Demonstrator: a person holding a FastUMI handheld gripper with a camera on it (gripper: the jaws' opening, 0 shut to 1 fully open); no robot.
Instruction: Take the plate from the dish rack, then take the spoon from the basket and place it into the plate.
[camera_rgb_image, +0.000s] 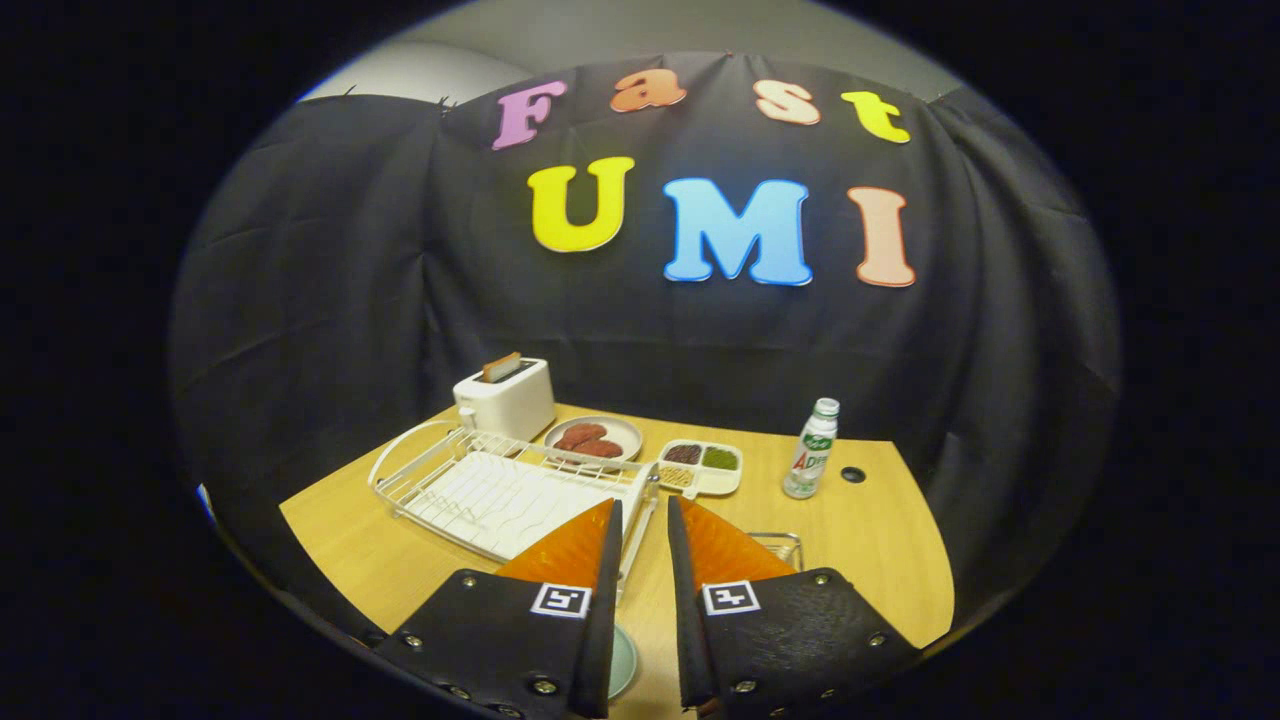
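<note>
Held above the near edge of the counter (880, 540), the hand-held gripper (644, 520) has its two fingers a narrow gap apart with nothing between them. Its flat body plates carry small square printed markers.

A pale green round plate (622, 662) lies flat on the light wood-grain counter directly beneath the fingers, only a sliver of its smooth rim showing in the gap, so the plate appears to be out of the rack already. The white wire dish rack (500, 485), a grid of thin coated rods on a ridged white drip tray, sits just ahead of the fingers toward the counter's left edge and looks empty.

The step in hand seems to be fetching the spoon. A small wire basket (780, 545) peeks out just beyond the right finger; the spoon itself is hidden, so I cannot tell how it lies. A good approach would swing slightly right, open wider, and come down along the handle's length, since a thin, hard, slick handle can easily pivot or slip.

Toward the far edge stand a boxy white toaster (505, 398), a round grey plate of reddish-brown patties (594, 438), a cream sectioned tray (700, 466) and a clear plastic bottle (812, 450).
</note>
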